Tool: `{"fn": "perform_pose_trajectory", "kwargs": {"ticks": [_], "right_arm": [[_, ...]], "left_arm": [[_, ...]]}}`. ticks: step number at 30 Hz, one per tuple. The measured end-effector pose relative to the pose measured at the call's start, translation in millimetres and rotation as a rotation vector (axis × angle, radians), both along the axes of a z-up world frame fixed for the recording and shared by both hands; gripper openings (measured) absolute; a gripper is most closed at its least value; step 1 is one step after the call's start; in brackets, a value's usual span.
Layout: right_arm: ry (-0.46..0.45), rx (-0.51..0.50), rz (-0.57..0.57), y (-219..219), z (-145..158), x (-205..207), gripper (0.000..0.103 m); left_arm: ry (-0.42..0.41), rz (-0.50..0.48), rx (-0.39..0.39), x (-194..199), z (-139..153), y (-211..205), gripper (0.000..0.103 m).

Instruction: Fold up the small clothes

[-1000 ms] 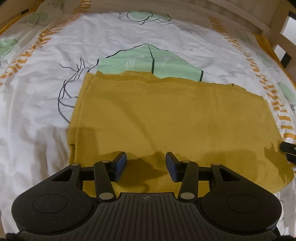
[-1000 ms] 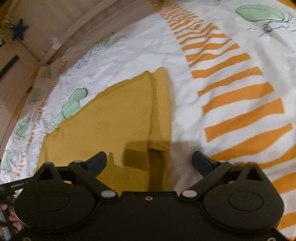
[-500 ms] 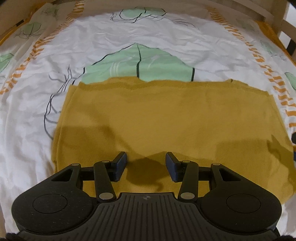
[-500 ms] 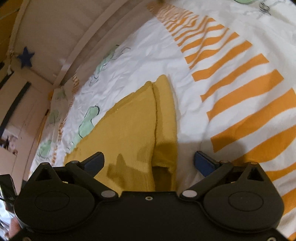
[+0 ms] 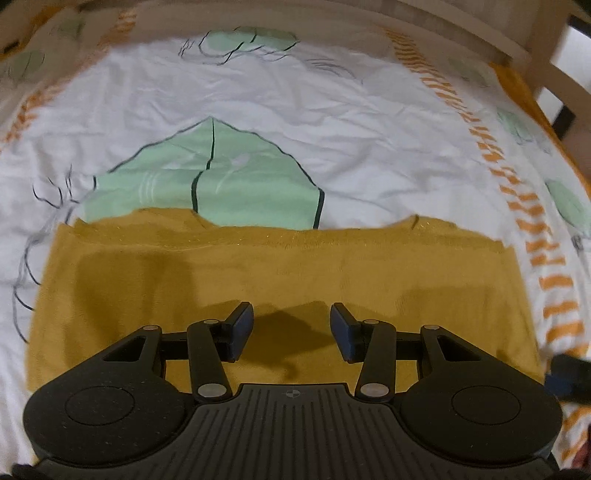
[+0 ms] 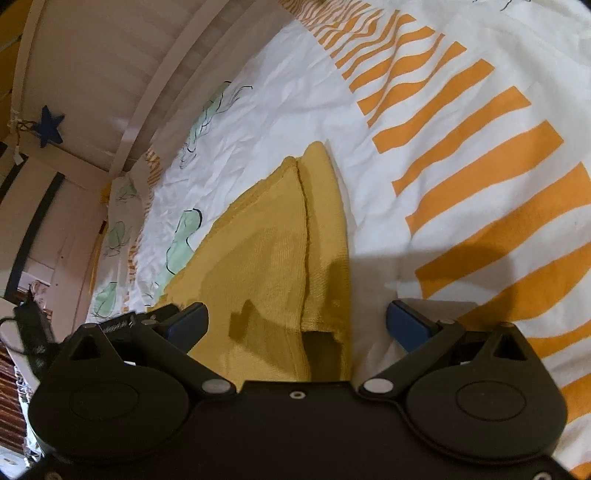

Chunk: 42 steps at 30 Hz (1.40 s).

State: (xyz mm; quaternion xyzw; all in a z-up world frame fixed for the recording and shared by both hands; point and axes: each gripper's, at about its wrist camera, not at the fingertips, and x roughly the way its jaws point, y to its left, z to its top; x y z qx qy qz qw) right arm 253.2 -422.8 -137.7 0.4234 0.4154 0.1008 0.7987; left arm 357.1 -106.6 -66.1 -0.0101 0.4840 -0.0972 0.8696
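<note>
A mustard-yellow cloth (image 5: 280,273) lies folded flat on the bed, a wide rectangle in the left wrist view. My left gripper (image 5: 291,328) is open and empty, just above the cloth's near edge at its middle. The right wrist view shows the cloth's (image 6: 273,258) right end, with a top layer edge running along it and a folded corner near the jaws. My right gripper (image 6: 297,325) is wide open and empty, straddling that end. Its tip shows at the left wrist view's right edge (image 5: 565,376).
The bed sheet (image 5: 332,122) is white with green leaf prints and orange stripes (image 6: 480,177). A wooden bed rail (image 5: 480,29) runs along the far side. A white headboard (image 6: 92,74) with a blue star (image 6: 48,125) stands at the left.
Both grippers have drawn back and tilted up a little, so the cloth sits lower in the views. The jaws of both stay open. The cloth has not moved.
</note>
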Motion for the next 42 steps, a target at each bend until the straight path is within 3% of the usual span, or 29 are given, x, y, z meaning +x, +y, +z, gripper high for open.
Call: {"fn": "perform_pose_trajectory", "kwargs": {"ticks": [8,15,30,32,35,42], "right_arm": [[0.010,-0.037,0.027,4,3,3,0.103],[0.017,-0.007,0.030,-1,1,5,0.103],[0.008,0.018,0.042,-6,-1,3,0.103],[-0.001,0.012,0.052,-5,-1,3,0.103],[-0.018,0.009,0.059,-4,-1,3,0.103],[-0.061,0.053,0.066,-2,-5,8,0.103]], "left_arm": [[0.018,0.051,-0.019,18,-18,-3,0.046],[0.025,0.038,0.038,18,-16,-12,0.047],[0.087,0.008,0.034,-76,-13,8,0.047],[0.060,-0.011,0.046,-86,-15,8,0.048],[0.032,-0.024,0.058,-91,-18,7,0.049],[0.058,-0.009,0.004,-82,-17,13,0.050]]}}
